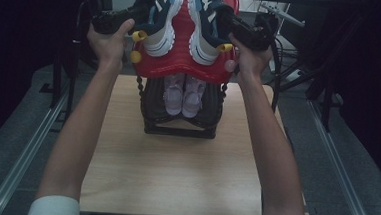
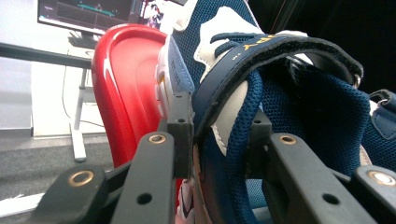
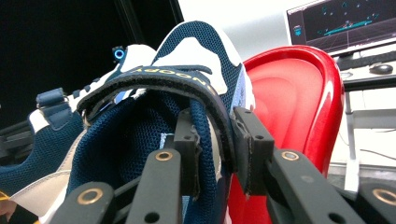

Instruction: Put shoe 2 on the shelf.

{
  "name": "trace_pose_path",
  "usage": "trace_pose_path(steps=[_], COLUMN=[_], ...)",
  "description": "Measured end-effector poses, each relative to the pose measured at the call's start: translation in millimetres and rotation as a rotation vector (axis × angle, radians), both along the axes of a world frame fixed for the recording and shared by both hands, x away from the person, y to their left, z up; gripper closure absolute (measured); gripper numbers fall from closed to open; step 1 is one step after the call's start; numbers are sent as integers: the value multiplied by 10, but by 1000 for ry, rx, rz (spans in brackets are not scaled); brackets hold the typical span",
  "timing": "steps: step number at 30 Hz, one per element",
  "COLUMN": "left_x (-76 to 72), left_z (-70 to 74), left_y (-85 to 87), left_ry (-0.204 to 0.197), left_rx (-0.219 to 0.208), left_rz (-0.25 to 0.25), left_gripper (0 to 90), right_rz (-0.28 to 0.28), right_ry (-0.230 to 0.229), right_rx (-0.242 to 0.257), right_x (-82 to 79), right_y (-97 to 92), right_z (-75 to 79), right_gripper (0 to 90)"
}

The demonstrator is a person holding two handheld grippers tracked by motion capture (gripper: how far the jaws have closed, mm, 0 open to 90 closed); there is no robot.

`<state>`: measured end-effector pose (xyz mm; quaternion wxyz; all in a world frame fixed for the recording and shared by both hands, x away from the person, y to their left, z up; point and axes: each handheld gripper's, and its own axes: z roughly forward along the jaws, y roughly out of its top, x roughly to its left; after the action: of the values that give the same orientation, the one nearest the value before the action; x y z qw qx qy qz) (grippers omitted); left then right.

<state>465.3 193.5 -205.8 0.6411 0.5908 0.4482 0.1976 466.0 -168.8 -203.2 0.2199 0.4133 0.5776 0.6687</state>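
Sneakers against red shelf

High view: above the person's side, facing forward and down over desk.
Left gripper view: on left tool, pressed close to left sneaker.
Right gripper view: likewise, right sneaker.
Shared: red shelf, both sneakers.

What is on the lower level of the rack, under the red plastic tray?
Under the red plastic tray stands a pair of small pale pink shoes on the black lower shelf. Their front parts are covered by the tray.
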Motion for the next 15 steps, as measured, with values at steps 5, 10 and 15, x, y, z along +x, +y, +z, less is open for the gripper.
trace_pose_path(steps=[5, 10, 15], left_x=[10, 26, 20], left_z=[-24, -40, -42], left_y=[-43, -56, -76], left_ry=[2, 6, 14], left_rx=[9, 12, 10], left_rz=[0, -2, -3], left_gripper=[709, 707, 704], right_rz=[-11, -7, -7], right_ry=[-12, -18, -13], right_rx=[-18, -23, -16], right_x=[-20, -21, -19], right_y=[38, 52, 63], right_z=[6, 5, 5], right_gripper=[705, 700, 693])
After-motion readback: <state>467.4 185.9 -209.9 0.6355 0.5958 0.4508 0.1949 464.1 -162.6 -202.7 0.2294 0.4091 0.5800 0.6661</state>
